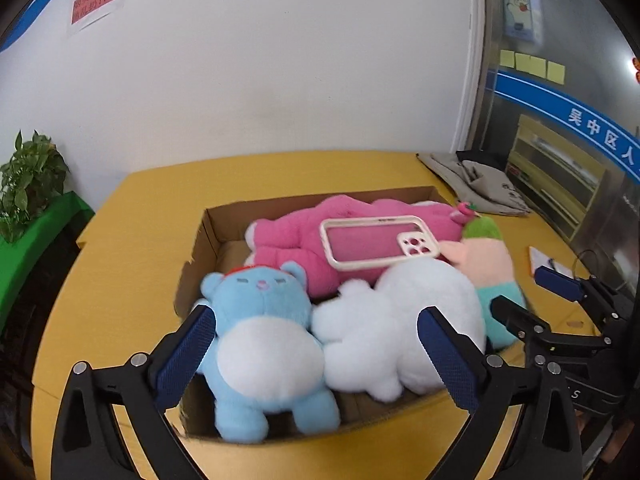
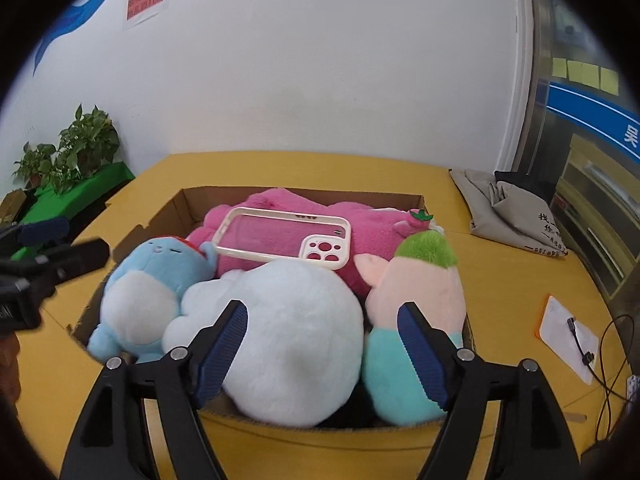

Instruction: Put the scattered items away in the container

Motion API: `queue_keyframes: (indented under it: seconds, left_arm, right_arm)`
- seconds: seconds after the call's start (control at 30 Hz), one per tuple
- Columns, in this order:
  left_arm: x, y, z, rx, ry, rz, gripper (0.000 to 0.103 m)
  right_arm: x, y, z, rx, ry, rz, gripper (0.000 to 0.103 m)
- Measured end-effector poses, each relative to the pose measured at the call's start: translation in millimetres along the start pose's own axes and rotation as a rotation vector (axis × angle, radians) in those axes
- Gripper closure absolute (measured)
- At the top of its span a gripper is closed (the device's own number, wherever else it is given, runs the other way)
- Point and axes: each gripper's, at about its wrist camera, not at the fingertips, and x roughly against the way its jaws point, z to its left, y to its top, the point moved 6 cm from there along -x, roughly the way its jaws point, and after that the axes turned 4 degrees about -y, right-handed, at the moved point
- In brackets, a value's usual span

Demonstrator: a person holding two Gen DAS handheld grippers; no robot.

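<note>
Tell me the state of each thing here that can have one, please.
Brown cardboard box: open, full of toys.
Blue plush bear: in the box, face up.
White fluffy plush: in the box, untouched.
Pink-rimmed phone case: empty, lying on the pink plush.
Left gripper: open, empty.
Right gripper: open, empty.

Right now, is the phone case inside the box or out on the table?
Inside. The phone case lies flat on the pink plush, within the walls of the cardboard box.
</note>
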Motion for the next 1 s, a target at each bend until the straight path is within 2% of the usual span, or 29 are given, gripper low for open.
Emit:
queue_keyframes:
  seconds: [0.1,0.23,0.43,1.0]
  left_arm:
    - [16.9,-9.3,-4.0,0.031,-0.017,-0.029,0.001]
    - [34.1,-20.4,-11.4,0.038,-0.002,-0.066,0.001]
    - [44.8,-37.5,-21.1,0.058,-0.033,-0.048,0.001]
    - [63.2,-48.5,-34.7,0.056,-0.032,-0.066,0.001]
  right_arm:
    - [19.7,-6.7,3.3,0.03,-0.023,-0.018,0.025]
    - [38.1,-13.5,1.8,0.03,-0.042,-0.028,0.025]
    - [51.6,-25.6,-0.8,0.012,-0.04,-0.027,0.025]
    - [66.3,-37.0,-7.1,0.01,-0.065,-0.035,0.025]
